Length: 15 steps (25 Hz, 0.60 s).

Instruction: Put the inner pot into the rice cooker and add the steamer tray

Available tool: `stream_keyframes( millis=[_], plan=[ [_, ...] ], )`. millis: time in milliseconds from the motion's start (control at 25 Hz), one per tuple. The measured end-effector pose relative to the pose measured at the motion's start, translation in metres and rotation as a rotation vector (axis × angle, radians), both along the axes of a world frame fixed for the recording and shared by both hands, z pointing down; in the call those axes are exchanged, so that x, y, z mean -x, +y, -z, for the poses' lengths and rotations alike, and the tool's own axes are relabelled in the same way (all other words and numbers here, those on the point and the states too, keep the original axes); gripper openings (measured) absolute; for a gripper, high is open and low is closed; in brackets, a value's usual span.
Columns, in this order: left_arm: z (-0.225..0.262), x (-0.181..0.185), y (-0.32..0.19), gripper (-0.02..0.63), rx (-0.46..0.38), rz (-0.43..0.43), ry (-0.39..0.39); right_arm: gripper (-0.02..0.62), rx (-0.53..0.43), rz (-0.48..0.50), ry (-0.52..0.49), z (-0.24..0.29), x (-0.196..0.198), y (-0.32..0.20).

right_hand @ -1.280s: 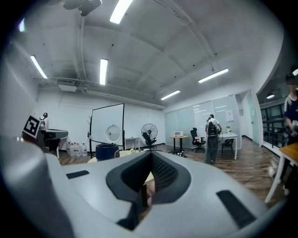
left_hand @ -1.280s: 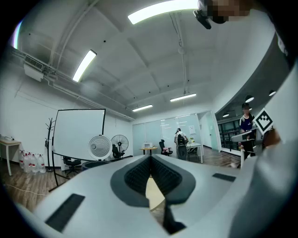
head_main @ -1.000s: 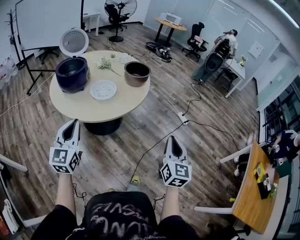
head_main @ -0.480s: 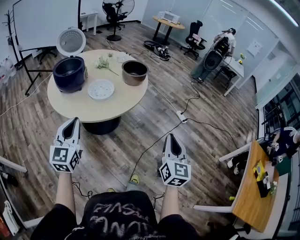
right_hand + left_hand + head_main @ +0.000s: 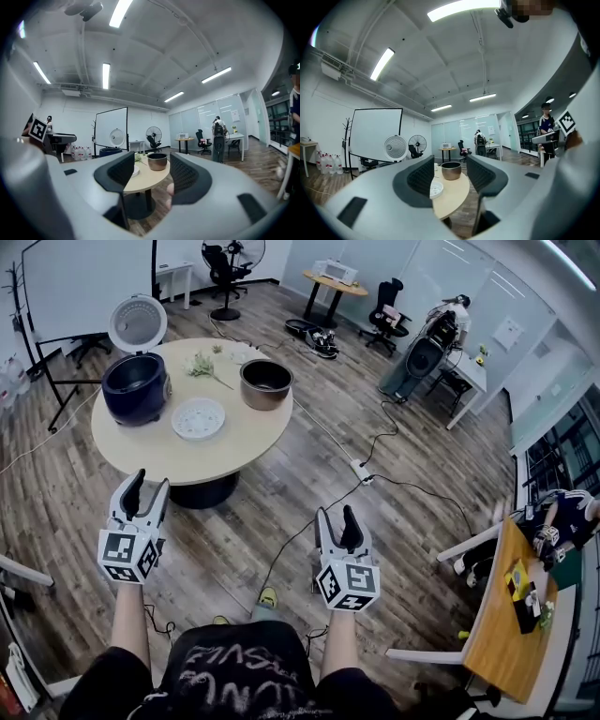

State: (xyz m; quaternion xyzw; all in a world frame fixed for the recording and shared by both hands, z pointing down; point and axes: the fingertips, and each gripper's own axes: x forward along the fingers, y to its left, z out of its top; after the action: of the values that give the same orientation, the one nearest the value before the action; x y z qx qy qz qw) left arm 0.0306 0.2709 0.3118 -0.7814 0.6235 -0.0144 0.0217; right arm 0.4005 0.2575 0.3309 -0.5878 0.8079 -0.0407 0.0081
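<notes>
Bronze inner pot (image 5: 266,383) stands well ahead, slightly nearer the right gripper (image 5: 337,515) than the left gripper (image 5: 147,481); both, empty, have just been opening.

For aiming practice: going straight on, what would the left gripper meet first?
The left gripper, jaws just opened and empty, probably meets the inner pot first, passing over the steamer tray; height unclear.

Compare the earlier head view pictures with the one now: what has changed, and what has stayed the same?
The left tool and the right tool have both just opened their jaws, with nothing between them; neither took hold of anything. The rice cooker, inner pot and steamer tray stay apart on the round table, untouched.
</notes>
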Motion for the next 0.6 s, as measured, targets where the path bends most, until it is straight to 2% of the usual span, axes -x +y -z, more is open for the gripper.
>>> stream_keyframes(
  millis=[120,240,400,600],
  plan=[
    [0.001,-0.002,-0.003,0.260,-0.006,-0.006,0.013,0.290,0.007,0.010,-0.007,-0.003,-0.002,-0.004],
    [0.002,-0.005,-0.007,0.327,-0.009,-0.001,0.014,0.316,0.015,0.015,-0.008,-0.005,-0.004,-0.008],
    [0.001,-0.010,-0.013,0.360,0.003,-0.007,0.017,0.324,0.022,0.021,-0.012,-0.006,-0.005,-0.015],
    [-0.007,-0.023,-0.025,0.362,0.023,-0.019,0.005,0.324,0.037,0.039,-0.019,-0.012,-0.009,-0.029]
  ],
)
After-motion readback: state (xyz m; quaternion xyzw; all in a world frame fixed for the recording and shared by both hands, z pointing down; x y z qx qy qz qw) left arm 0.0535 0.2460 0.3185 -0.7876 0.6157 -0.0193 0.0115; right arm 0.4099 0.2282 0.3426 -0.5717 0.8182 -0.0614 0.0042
